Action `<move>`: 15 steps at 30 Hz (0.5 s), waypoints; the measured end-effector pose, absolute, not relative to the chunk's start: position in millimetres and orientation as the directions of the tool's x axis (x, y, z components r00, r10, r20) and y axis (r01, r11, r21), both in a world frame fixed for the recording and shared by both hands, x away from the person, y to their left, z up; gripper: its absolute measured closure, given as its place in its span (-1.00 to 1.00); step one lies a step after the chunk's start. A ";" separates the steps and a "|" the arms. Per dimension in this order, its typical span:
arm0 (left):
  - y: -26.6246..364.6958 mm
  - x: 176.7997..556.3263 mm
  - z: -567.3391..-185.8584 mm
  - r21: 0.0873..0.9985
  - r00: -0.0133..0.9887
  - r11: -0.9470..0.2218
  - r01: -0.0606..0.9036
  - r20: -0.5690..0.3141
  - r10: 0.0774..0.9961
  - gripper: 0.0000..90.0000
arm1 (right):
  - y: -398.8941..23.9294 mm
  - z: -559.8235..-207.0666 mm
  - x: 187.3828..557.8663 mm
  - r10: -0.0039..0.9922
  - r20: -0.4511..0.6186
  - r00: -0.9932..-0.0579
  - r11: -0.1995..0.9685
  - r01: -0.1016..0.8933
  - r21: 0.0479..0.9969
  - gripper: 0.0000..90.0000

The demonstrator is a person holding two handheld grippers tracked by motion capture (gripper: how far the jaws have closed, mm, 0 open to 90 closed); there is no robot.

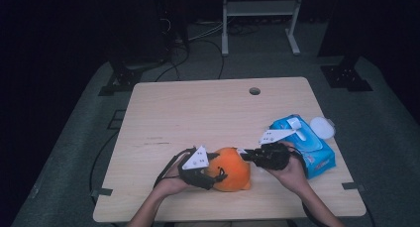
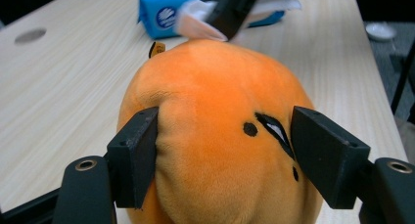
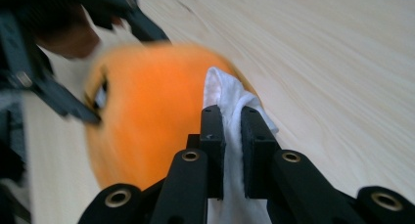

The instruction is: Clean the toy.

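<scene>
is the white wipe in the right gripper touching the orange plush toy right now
Touching. In the left gripper view the white wipe presses on the top of the orange plush toy, with no gap between them.

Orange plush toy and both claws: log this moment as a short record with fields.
work in hand: wiping the orange plush toy with a white wipe
left claw: clamps the toy from both sides, pads pressed into the plush
right claw: shut on the wipe, which lies against the toy's top
wipe pack: blue, on the table to the right of the toy
white lid: beside the pack at the table's right edge
</scene>
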State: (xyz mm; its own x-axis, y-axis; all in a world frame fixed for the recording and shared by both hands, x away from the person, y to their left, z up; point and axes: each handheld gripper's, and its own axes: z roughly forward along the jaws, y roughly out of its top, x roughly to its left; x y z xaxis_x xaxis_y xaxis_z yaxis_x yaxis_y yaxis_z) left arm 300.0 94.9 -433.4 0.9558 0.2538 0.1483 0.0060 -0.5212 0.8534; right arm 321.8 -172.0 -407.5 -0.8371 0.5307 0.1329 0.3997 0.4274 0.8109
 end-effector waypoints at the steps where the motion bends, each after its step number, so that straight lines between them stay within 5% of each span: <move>1: 92.8 298.0 -432.7 0.851 0.956 -0.525 -0.007 0.158 0.245 -0.36 | -167.7 -403.7 320.1 0.513 0.147 -0.846 0.411 0.392 0.823 0.80; 15: 87.1 295.0 -432.3 0.846 0.958 -0.533 -0.021 0.170 0.232 -0.38 | -181.3 -412.6 329.6 0.572 0.147 -0.807 0.408 0.435 0.803 0.80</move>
